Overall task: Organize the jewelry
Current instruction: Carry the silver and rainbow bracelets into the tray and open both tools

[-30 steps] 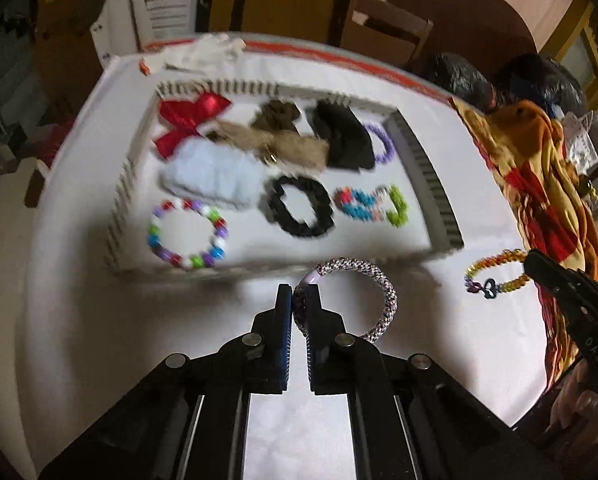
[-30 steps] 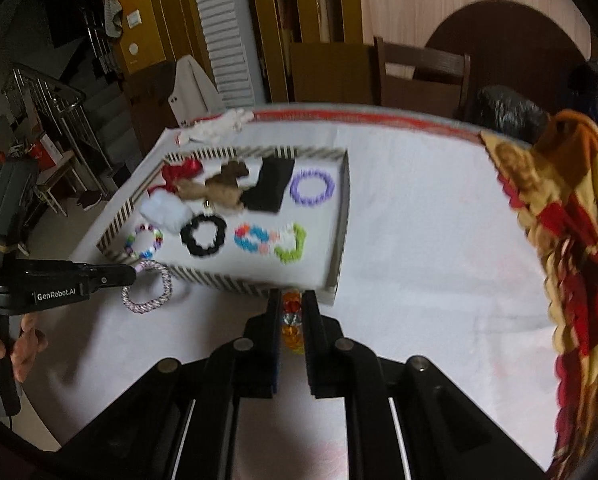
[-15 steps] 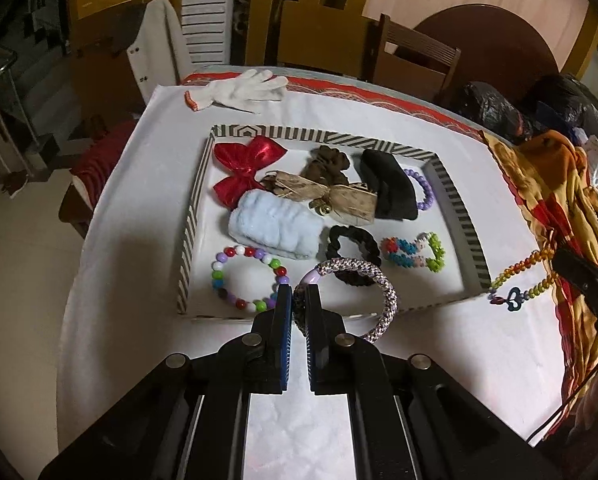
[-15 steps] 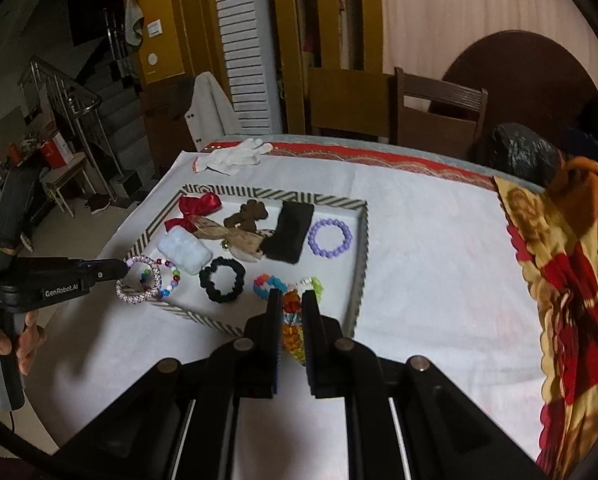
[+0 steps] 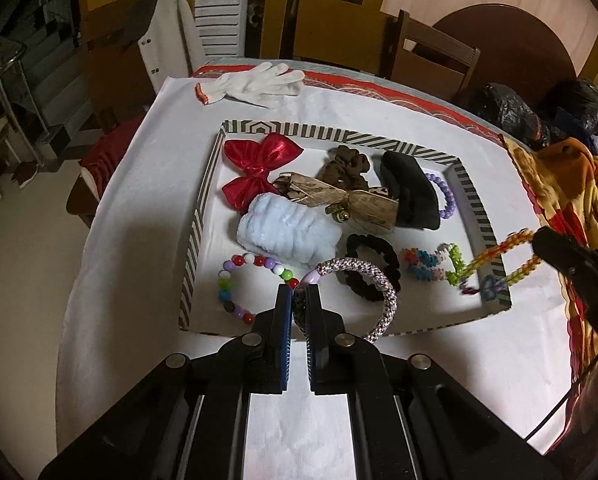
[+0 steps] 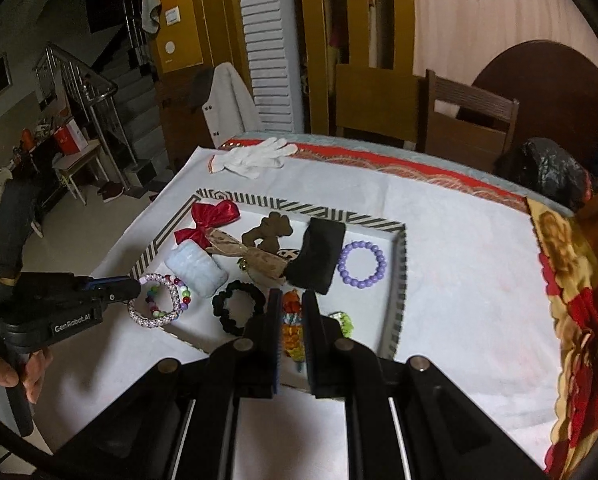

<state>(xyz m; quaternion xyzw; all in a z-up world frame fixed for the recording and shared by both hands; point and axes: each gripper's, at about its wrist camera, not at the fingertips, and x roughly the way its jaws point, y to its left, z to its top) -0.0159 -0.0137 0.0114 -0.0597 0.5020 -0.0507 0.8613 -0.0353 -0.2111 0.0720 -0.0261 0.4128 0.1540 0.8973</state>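
The left hand-held gripper (image 5: 297,300) angles down, clamped on a braided bracelet (image 5: 373,284) above the striped tray's (image 5: 197,224) near edge. The right hand-held gripper (image 6: 290,304) pinches a rainbow bracelet (image 6: 291,332), mostly hidden between its fingers.

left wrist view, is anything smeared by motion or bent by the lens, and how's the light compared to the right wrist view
Left wrist view: the rainbow bracelet is motion-smeared, the rest sharp; the striped tray edges bow from fisheye; corners go dark. Right wrist view: same dim warm indoor light, the white cloth brightest, and the staircase in the background sits in shadow.
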